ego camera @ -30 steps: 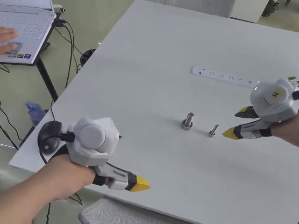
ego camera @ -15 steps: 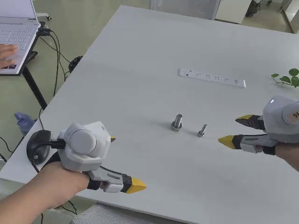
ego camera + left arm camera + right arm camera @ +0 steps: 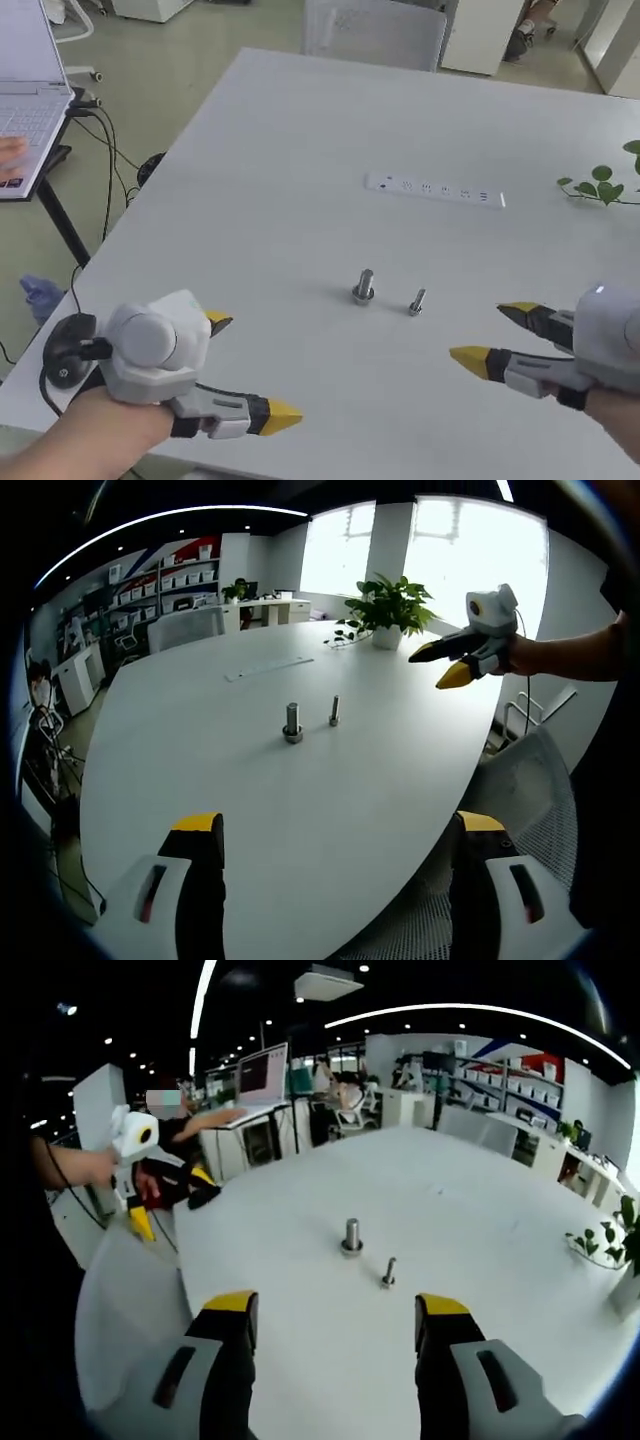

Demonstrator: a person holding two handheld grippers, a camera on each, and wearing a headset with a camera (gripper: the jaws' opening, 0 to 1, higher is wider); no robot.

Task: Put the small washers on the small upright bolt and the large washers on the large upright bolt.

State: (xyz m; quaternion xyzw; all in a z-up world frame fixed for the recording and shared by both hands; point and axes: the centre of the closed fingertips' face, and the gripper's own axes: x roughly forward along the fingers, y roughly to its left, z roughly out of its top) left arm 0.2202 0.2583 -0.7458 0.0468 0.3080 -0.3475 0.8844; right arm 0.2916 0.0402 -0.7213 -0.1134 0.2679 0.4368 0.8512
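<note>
The large bolt (image 3: 363, 287) and small bolt (image 3: 417, 301) stand upright on the table (image 3: 300, 150).

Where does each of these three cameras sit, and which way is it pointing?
Head view: on the headset, looking down at the table; left gripper and right gripper show.
Left gripper view: on that gripper, facing the right gripper; its open jaws show.
Right gripper view: on that gripper, facing the left one; its open jaws show.
All share the large bolt and small bolt.
</note>
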